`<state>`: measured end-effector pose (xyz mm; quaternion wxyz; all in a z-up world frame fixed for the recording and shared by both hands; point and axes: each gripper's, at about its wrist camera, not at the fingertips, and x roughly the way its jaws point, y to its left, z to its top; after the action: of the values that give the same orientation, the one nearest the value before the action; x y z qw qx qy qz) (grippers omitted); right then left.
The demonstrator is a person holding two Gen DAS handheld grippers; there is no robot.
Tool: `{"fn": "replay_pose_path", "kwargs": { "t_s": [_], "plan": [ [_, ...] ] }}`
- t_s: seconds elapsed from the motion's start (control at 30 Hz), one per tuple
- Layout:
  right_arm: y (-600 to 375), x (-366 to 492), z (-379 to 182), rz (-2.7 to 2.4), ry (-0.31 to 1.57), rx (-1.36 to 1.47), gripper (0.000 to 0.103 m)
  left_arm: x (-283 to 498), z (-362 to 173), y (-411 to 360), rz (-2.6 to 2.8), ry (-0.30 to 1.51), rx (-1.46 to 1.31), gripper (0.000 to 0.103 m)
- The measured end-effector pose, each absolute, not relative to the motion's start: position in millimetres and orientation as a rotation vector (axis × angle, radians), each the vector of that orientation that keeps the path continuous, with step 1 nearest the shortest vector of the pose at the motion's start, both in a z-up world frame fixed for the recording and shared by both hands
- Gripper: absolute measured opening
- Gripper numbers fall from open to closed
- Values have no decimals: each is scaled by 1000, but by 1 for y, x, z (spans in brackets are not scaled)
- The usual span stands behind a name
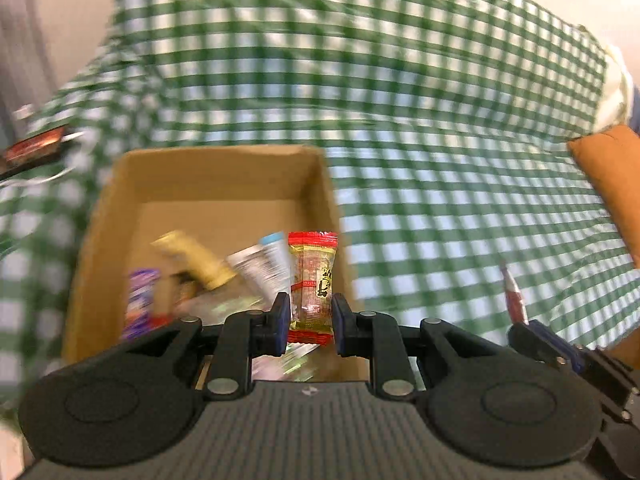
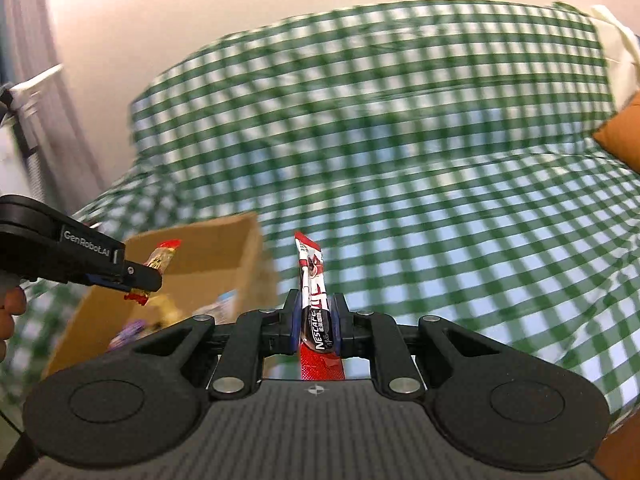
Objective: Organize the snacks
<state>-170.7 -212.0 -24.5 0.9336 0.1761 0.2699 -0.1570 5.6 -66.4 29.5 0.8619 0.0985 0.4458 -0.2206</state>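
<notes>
My left gripper [image 1: 310,312] is shut on a red-and-gold candy packet [image 1: 313,280], held upright over the near right corner of an open cardboard box [image 1: 120,208]. The box holds several snack packets, among them a yellow one [image 1: 192,258], a white one [image 1: 260,266] and a purple one [image 1: 140,300]. My right gripper [image 2: 316,316] is shut on a red Nescafe stick sachet [image 2: 314,296], held upright to the right of the box [image 2: 224,248]. The left gripper [image 2: 138,278] with its candy packet [image 2: 160,260] shows at left in the right wrist view; the right gripper's sachet [image 1: 514,296] shows at right in the left wrist view.
Everything sits on a green-and-white checked cloth [image 1: 440,200] over a sofa-like surface. An orange cushion [image 1: 612,176] lies at the right. A dark red packet [image 1: 36,148] lies on the cloth at far left. A pale wall is behind.
</notes>
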Motion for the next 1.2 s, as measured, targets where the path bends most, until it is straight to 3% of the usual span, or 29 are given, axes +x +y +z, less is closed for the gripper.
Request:
{"fn": "replay_pose_path", "kwargs": {
  "t_s": [0.3,0.53,0.57,0.67,1.2],
  "plan": [
    [-123,-181,-10,-202,611,294,17,-40,31,45,-317,918,196,24],
    [-81,-189,-5,-154,640,208,17,-71,39,87,-307,877,158,16],
    [-76,-190,-4,-149,641,196,17,-70,38,85,-310,876,151,9],
    [-70,-191,0,-145,635,172,17,-70,41,90,-325,862,123,0],
    [-122,-149,-11,-259,635,198,17,6,27,48,-343,935,75,0]
  ]
}}
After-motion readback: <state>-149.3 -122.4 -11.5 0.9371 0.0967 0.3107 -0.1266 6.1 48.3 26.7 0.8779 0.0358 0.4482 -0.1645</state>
